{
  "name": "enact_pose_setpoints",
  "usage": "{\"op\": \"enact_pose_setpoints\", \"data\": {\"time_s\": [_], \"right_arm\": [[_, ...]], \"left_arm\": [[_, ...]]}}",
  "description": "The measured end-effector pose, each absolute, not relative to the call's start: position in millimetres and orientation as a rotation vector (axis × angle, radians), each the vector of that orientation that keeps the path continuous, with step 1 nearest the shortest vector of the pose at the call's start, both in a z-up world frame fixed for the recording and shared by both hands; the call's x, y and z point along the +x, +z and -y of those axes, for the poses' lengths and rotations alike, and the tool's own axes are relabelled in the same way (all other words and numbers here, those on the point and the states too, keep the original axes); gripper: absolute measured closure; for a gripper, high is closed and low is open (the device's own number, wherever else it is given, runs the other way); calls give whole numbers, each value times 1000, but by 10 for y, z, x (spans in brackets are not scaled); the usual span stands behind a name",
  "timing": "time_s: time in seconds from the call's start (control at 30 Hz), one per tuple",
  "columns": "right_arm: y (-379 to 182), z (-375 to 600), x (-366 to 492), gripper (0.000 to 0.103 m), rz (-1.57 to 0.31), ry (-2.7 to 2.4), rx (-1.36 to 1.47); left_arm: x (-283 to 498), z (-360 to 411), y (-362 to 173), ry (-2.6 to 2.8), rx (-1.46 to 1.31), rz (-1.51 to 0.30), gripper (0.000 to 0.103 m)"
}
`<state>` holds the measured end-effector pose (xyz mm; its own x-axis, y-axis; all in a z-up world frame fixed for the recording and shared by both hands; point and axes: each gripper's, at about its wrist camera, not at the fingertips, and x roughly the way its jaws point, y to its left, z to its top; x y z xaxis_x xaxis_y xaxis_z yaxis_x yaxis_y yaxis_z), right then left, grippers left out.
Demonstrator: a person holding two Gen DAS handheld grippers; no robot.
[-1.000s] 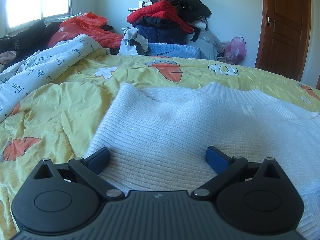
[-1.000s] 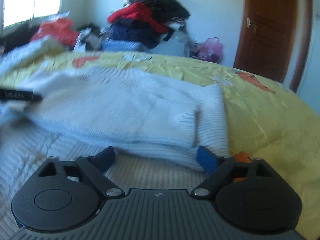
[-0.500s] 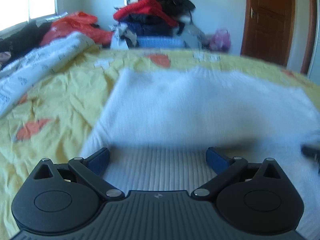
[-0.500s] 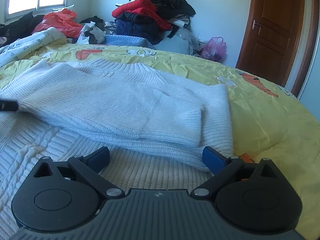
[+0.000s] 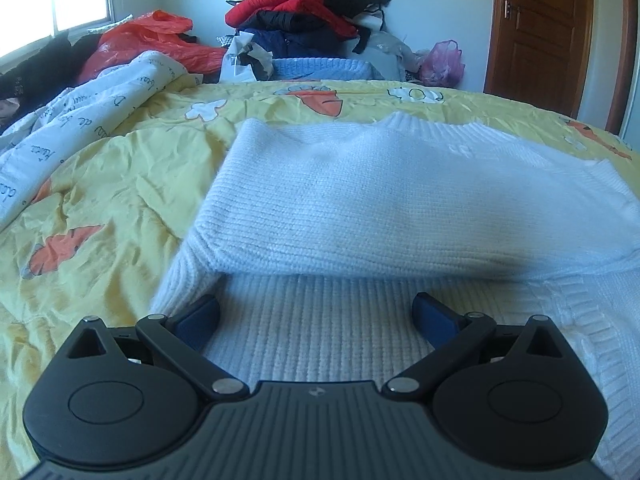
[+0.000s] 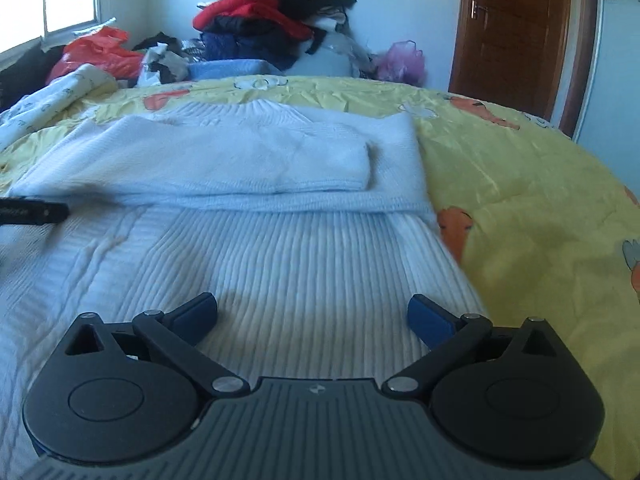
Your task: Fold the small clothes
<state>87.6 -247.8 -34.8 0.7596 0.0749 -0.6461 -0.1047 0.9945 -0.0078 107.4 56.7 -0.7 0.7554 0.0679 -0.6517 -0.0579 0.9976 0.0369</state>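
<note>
A white sweater (image 5: 360, 208) lay on the yellow bedsheet (image 5: 100, 216), its sleeves folded across the chest and its ribbed lower part nearest the cameras. The left gripper (image 5: 316, 314) hovered over that ribbed part near the sweater's left edge, fingers spread wide, holding nothing. The right gripper (image 6: 312, 312) hovered over the ribbed part near the sweater's right edge, fingers likewise wide apart and empty.

Cursive lettering is running across the white quilt (image 5: 80, 120), showing "de" but otherwise too distorted to read.
</note>
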Motion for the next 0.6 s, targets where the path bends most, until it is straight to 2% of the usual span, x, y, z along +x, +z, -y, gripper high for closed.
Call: {"op": "enact_pose_setpoints", "data": {"time_s": [0.37,0.6], "right_arm": [[-342,2473,928,1,-705,99,-47],[-310,2441,666,1,-725,75,-50]], "left_arm": [[224,-467,7,54,57,-704,0],[168,-532,-22,49,19,-702,0]]}}
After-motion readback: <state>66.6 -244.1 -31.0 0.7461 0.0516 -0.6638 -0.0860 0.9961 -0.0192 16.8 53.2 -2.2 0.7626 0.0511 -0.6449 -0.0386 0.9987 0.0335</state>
